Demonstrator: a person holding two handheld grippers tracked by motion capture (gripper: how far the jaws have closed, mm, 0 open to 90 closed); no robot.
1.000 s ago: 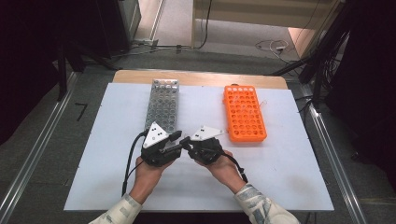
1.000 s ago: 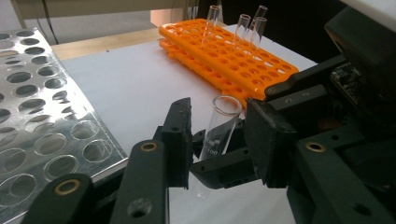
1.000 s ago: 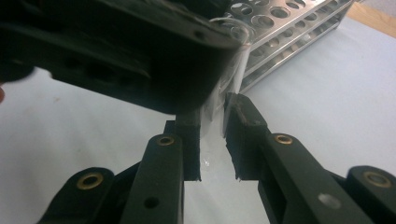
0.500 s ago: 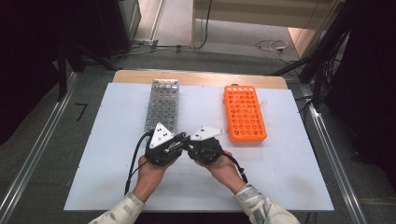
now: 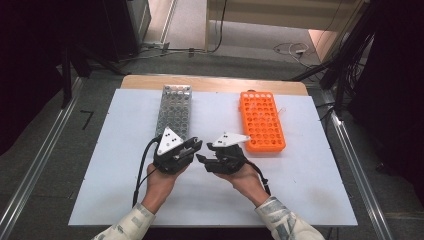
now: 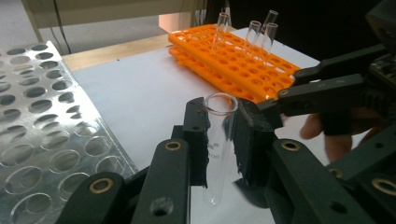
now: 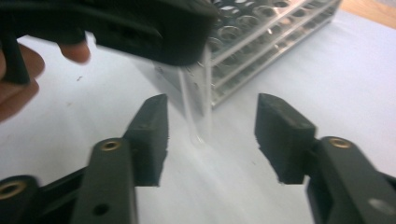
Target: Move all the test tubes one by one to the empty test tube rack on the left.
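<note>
A clear glass test tube [image 6: 218, 140] stands upright between the pads of my left gripper [image 6: 219, 133], which is shut on it just below the rim. In the right gripper view the tube [image 7: 196, 107] hangs from the left gripper [image 7: 116, 23] above the table. My right gripper [image 7: 210, 135] has just been opening; its pads stand well apart on either side of the tube and do not touch it. In the high view the left gripper [image 5: 196, 146] and right gripper [image 5: 202, 160] meet tip to tip.
A grey metal rack [image 5: 175, 107] of empty holes lies at the back left of the white table [image 5: 310, 180]. An orange rack [image 5: 261, 120] lies at the back right, with three tubes [image 6: 254, 32] standing in its far end.
Both hands stay almost where they were, tip to tip in front of the racks. The high view is too small to show the jaws moving.
</note>
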